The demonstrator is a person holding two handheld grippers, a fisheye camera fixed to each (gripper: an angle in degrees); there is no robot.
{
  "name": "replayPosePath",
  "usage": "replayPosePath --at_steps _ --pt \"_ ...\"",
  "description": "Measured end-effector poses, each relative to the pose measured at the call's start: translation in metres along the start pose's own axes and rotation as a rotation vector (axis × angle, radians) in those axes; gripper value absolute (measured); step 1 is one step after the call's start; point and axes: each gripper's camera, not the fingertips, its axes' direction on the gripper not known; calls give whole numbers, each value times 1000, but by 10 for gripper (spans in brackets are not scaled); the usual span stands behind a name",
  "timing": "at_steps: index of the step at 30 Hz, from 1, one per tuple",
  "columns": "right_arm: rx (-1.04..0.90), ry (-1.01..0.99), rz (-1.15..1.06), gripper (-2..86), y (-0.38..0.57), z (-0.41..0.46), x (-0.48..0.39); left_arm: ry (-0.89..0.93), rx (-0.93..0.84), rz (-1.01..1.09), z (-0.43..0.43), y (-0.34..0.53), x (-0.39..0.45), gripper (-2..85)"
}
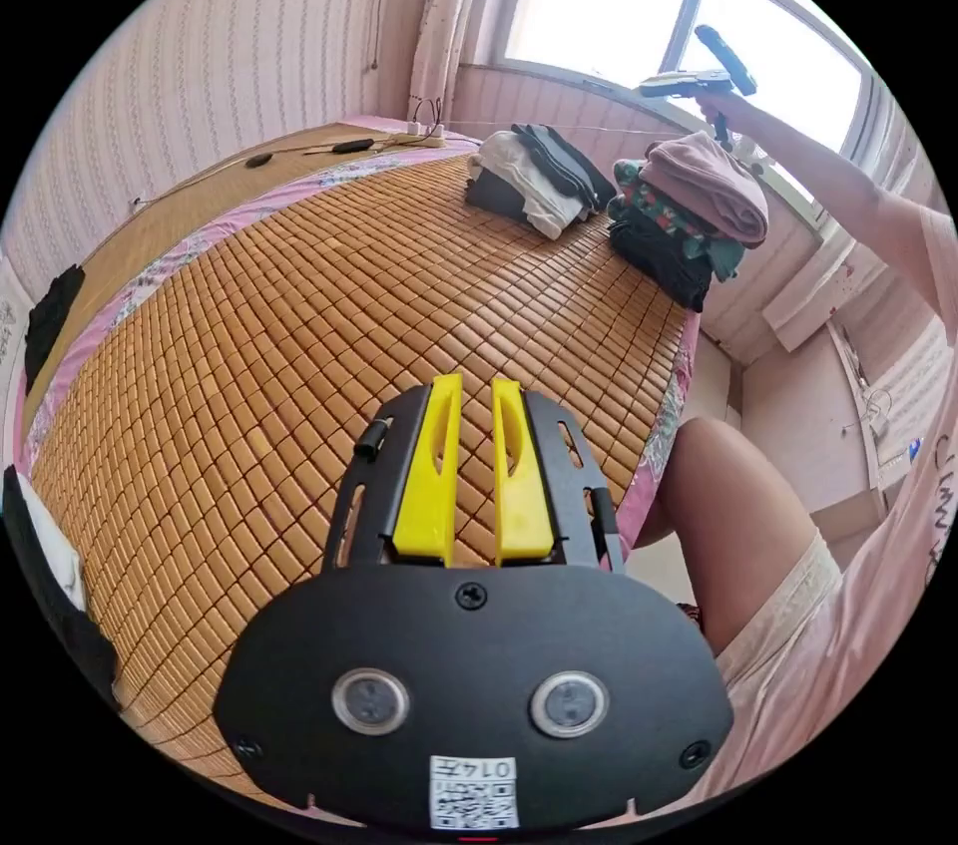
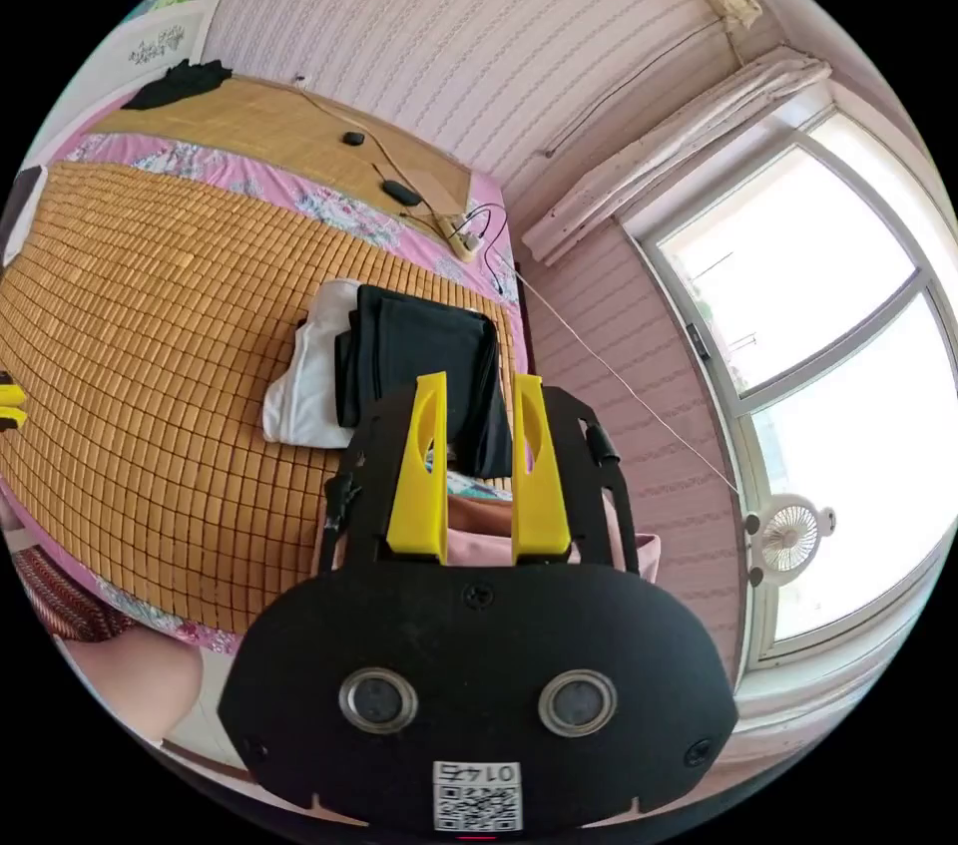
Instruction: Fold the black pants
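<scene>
The folded black pants lie on a white folded garment near the far corner of the bamboo mat; the left gripper view has them as the black pants. My right gripper hovers above them, open, nothing between its yellow jaws. In the left gripper view the right gripper is held high by a raised arm, in front of the window. My left gripper hangs over the bare mat, its jaws a narrow gap apart and holding nothing.
A second pile with a pink garment on floral and black clothes sits at the bed's edge. A black garment lies at the far side. A power strip and cables lie by the wall. The person's leg stands beside the bed.
</scene>
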Motion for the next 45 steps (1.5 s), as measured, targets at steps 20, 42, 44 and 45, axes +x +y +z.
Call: replayPosePath --at_steps 20,42,44,45 --pt "-1033 -257 -250 139 -134 361 11 143 160 273 274 -385 149 65" --pt "-394 -631 -165 40 -224 218 44 198 266 145 244 -415 73 91" --pt "-393 -577 -135 52 -203 225 28 173 287 123 229 -414 58 97" --pt "-393 -559 -136 55 -196 225 25 161 283 88 224 -413 49 101"
